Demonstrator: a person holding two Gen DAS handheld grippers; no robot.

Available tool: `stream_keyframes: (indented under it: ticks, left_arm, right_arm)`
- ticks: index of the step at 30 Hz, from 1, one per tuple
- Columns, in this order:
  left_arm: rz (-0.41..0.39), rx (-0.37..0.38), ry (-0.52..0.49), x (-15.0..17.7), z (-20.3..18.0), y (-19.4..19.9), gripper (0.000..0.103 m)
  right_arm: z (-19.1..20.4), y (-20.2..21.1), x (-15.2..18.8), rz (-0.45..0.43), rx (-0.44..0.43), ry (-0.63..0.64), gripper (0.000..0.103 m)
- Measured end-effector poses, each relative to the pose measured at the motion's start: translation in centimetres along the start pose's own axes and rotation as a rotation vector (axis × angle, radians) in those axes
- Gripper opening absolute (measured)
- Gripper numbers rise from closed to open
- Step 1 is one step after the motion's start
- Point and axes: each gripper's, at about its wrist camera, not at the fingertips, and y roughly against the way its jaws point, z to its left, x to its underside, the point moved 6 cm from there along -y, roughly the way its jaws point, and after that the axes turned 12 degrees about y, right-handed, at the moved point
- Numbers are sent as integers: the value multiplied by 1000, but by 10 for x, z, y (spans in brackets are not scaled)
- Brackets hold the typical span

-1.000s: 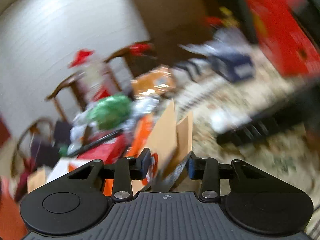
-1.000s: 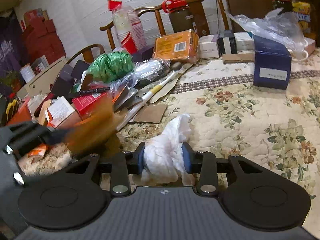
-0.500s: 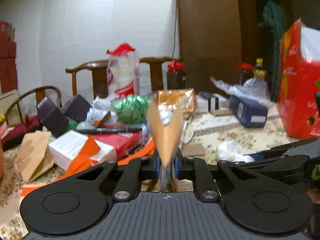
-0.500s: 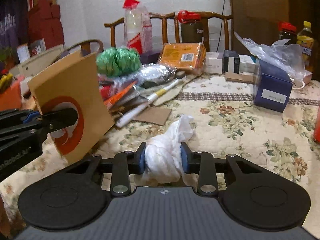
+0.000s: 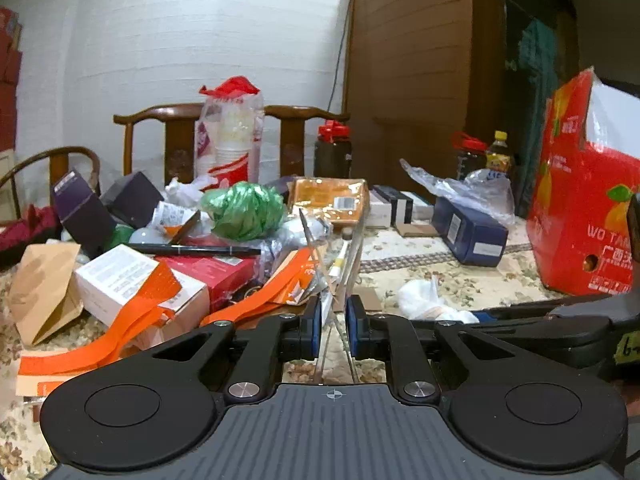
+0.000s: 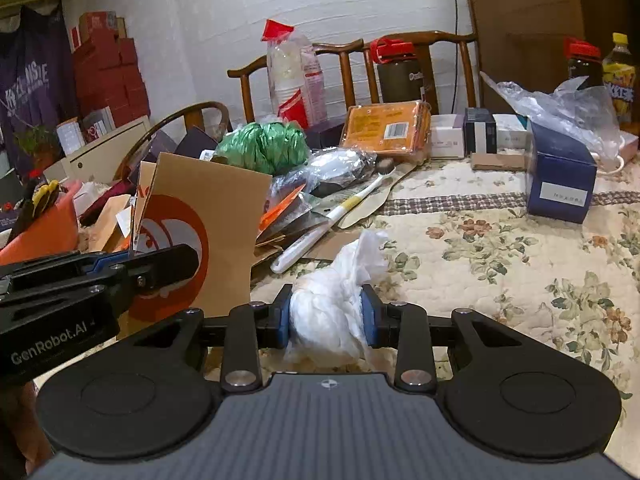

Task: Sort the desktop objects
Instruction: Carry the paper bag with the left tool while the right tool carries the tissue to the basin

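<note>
Gripping light, stiff brown paper bag [image 6: 208, 216] edge-on in nearly shut left tongs [image 5: 333, 320]; right tongs [image 6: 326, 316] pinching soft, crushable white tissue wad [image 6: 332, 312] mid-bulk, above table [image 6: 500, 248].

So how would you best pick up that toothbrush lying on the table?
Grip the toothbrush from above at its bare white handle end, fingers across the shaft. It lies flat and slim, with its brush end tucked against the clutter, so only that near end looks clear.

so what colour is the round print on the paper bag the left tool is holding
Orange-red on the brown paper bag; it shows best in the right wrist view.
</note>
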Motion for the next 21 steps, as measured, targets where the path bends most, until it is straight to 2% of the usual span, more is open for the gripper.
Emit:
stream_keyframes:
  ticks: [7,13,21]
  left_arm:
    - [-45,-22,-2,-6,-1,20,10]
    - [-78,-79,-34,-3,7,51,10]
    - [-149,-178,-38,-13,33,106,10]
  right_arm:
    - [18,7,2,9,-29,-21,38]
    - [40,30,-2,-33,-35,-5,38]
    - [81,52,-7,-64,-86,37,38]
